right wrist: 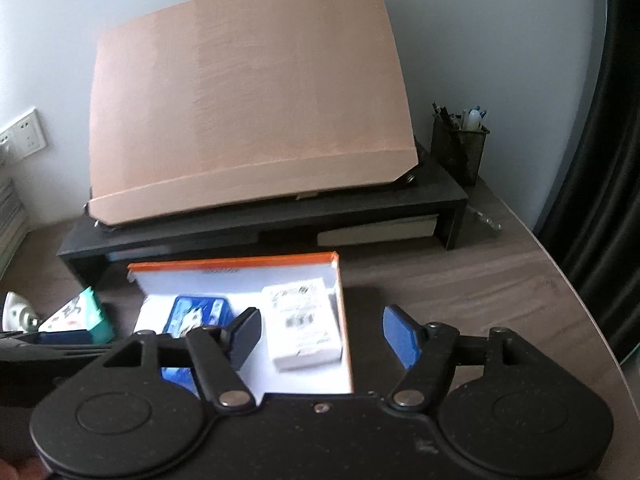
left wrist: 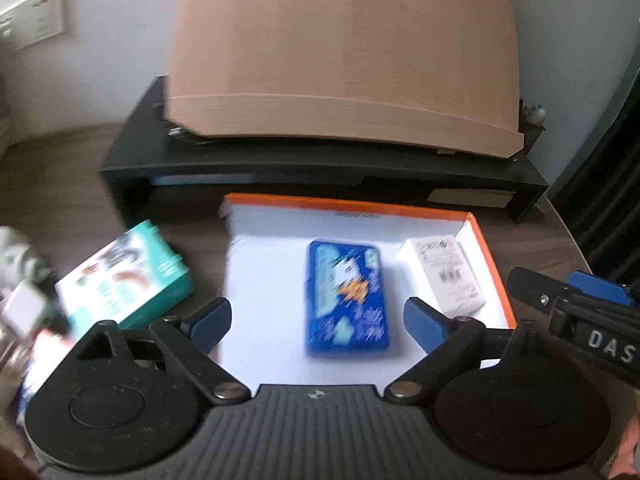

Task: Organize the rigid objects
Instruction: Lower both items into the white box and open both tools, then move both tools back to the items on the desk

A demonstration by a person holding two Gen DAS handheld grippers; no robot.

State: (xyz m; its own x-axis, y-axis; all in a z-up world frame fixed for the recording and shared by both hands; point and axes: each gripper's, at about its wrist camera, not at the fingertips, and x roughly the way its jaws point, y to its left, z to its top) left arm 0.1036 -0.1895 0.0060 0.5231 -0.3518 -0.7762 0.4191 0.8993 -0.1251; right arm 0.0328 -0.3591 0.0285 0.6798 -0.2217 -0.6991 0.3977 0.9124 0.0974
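An orange-rimmed white tray (left wrist: 490,256) lies on the desk and holds a blue tin (left wrist: 347,298) in the middle and a white box (left wrist: 444,276) at its right side. My left gripper (left wrist: 318,322) is open and empty, hovering just above the near end of the blue tin. My right gripper (right wrist: 320,334) is open and empty, above the white box (right wrist: 304,324) and the tray's right rim (right wrist: 345,320). The blue tin (right wrist: 200,314) shows left of it. The right gripper also shows at the right edge of the left wrist view (left wrist: 580,300).
A teal box (left wrist: 128,280) and several small blurred items lie on the desk left of the tray. Behind the tray stands a black riser (right wrist: 280,220) bearing a tilted wooden board (right wrist: 248,100). A mesh pen cup (right wrist: 460,144) stands at the back right. The desk edge curves at right.
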